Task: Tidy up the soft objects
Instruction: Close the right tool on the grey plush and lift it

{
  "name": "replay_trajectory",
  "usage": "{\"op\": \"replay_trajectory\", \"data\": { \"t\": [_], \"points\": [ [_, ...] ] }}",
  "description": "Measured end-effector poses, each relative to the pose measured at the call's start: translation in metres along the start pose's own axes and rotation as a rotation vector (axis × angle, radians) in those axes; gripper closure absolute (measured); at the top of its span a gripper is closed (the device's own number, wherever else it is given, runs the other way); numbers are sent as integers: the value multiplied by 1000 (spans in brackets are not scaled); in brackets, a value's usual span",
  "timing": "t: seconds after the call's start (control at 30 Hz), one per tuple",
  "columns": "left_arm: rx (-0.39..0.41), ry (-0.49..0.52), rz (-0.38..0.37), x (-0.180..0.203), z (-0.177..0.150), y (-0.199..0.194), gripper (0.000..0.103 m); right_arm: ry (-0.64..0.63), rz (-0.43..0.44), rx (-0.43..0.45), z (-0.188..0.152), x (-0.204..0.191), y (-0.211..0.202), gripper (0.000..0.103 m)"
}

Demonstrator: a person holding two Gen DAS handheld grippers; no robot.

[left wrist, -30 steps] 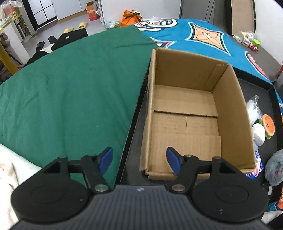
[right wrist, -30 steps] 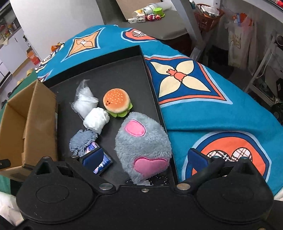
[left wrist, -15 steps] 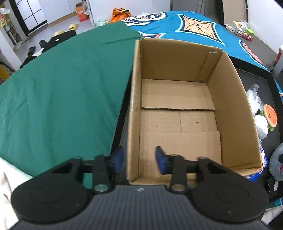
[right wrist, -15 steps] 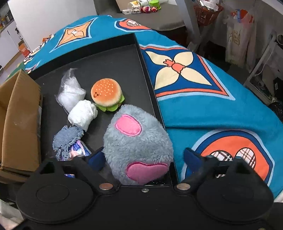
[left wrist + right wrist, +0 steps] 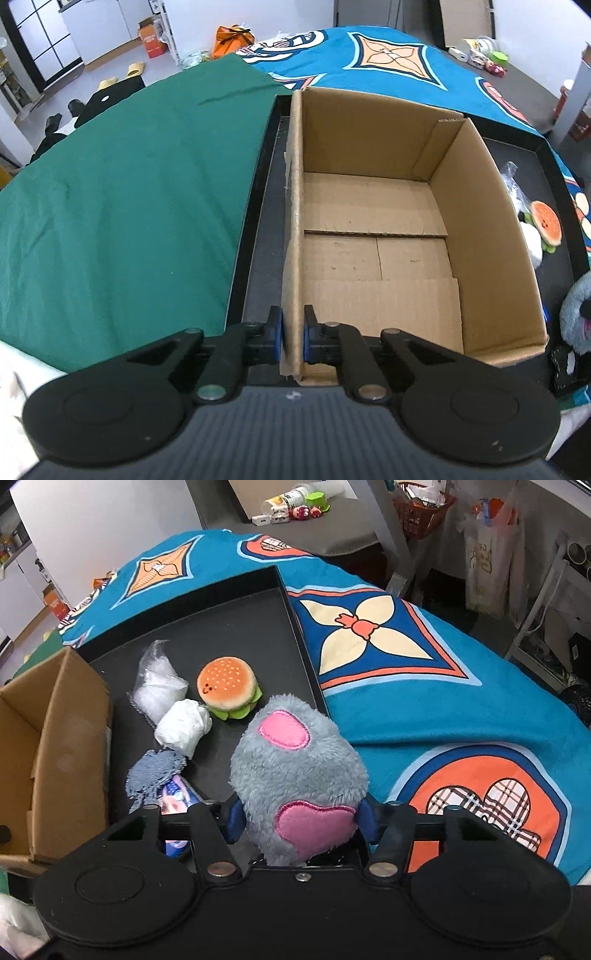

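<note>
Having just closed, left gripper [image 5: 292,334] now clamped on near wall of cardboard box [image 5: 373,236], bottom centre; right gripper [image 5: 300,821], earlier wide, just closed onto grey plush toy [image 5: 295,775], lower centre on black tray [image 5: 236,627].

The left hand-held gripper [image 5: 292,338] has a black ribbed body, two round discs, silver rivets and blue finger pads [image 5: 276,339]. The right hand-held gripper [image 5: 301,821] is black too, with dark blue pads [image 5: 233,821].
</note>
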State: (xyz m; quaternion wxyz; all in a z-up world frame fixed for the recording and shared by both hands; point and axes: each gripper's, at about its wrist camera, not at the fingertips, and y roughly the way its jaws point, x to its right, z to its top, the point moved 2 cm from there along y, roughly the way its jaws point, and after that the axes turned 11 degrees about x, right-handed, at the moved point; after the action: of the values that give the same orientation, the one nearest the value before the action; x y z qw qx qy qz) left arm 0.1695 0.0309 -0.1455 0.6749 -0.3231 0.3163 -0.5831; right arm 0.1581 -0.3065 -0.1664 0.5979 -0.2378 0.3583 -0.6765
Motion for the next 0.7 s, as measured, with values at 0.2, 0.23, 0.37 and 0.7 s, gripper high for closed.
{"op": "replay_trajectory", "data": {
  "t": [0.2, 0.23, 0.37, 0.7],
  "points": [
    [-6, -4, 13, -5, -1, -8, 93, -12, 16, 20, 1, -8, -13, 47],
    [-9, -9, 18, -5, 0, -7, 93, -14, 18, 24, 2, -10, -16, 47],
    [-56, -37, 43, -11, -4, 2, 92, -24, 30, 45, 5, -18, -26, 47],
    [2, -60, 41, -14, -3, -8, 91, -38, 74, 97, 14, -40, -47, 47]
  ]
}}
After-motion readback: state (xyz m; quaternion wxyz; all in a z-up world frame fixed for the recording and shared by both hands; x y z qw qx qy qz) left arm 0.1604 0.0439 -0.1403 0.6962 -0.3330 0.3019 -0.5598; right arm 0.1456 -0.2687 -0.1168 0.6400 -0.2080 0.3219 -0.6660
